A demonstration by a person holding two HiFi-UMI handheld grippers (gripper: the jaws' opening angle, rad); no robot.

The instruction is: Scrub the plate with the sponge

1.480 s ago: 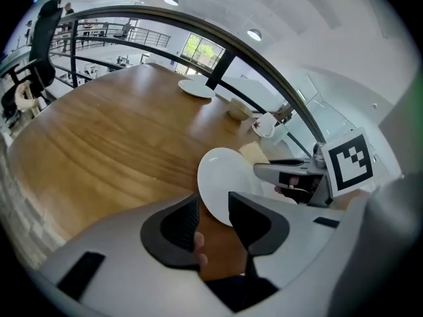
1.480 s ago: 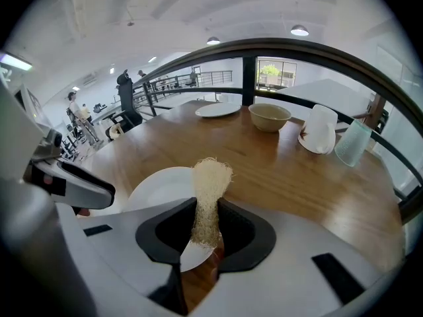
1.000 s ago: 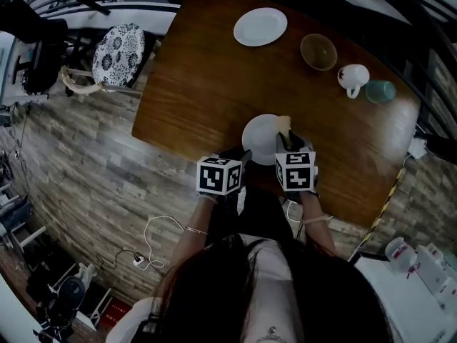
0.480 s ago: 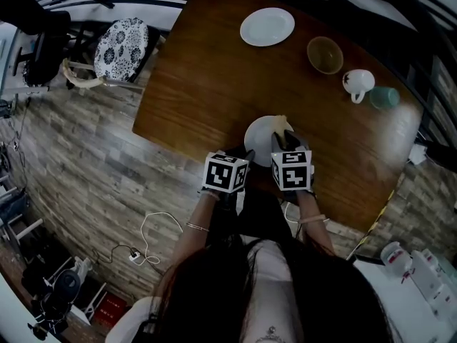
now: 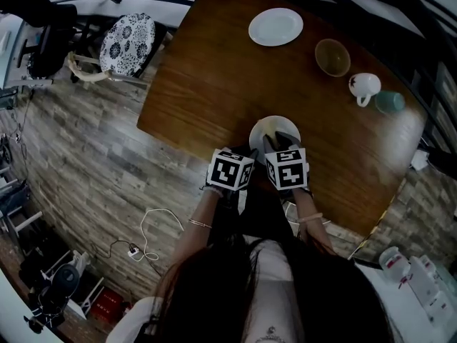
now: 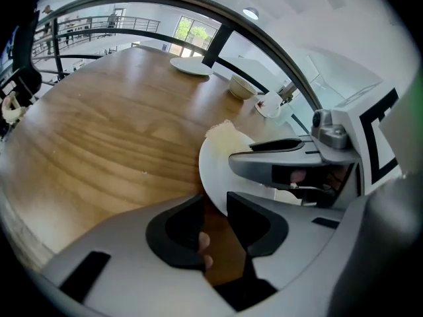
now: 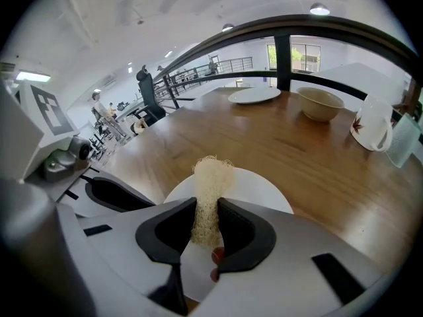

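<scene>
A white plate (image 5: 273, 126) lies near the front edge of the wooden table (image 5: 207, 70). My right gripper (image 7: 206, 210) is shut on a pale, fibrous sponge (image 7: 210, 183), which stands upright over the plate (image 7: 258, 187). My left gripper (image 6: 215, 207) sits at the plate's near-left rim (image 6: 213, 170). Its jaws have just been closing. The rim lies between the tips, and a gap still shows beside it. In the head view both grippers, left (image 5: 251, 154) and right (image 5: 280, 140), are side by side at the plate's near side.
Farther back on the table are a second white plate (image 5: 275, 26), a tan bowl (image 5: 333, 56), a white mug (image 5: 365, 86) and a teal cup (image 5: 389, 101). A chair with a patterned cushion (image 5: 127, 45) stands left of the table. A cable (image 5: 153, 231) lies on the floor.
My right gripper has carried the sponge leftward and nearer across the plate, ending close beside the left gripper. The left gripper has stayed at the plate's rim.
</scene>
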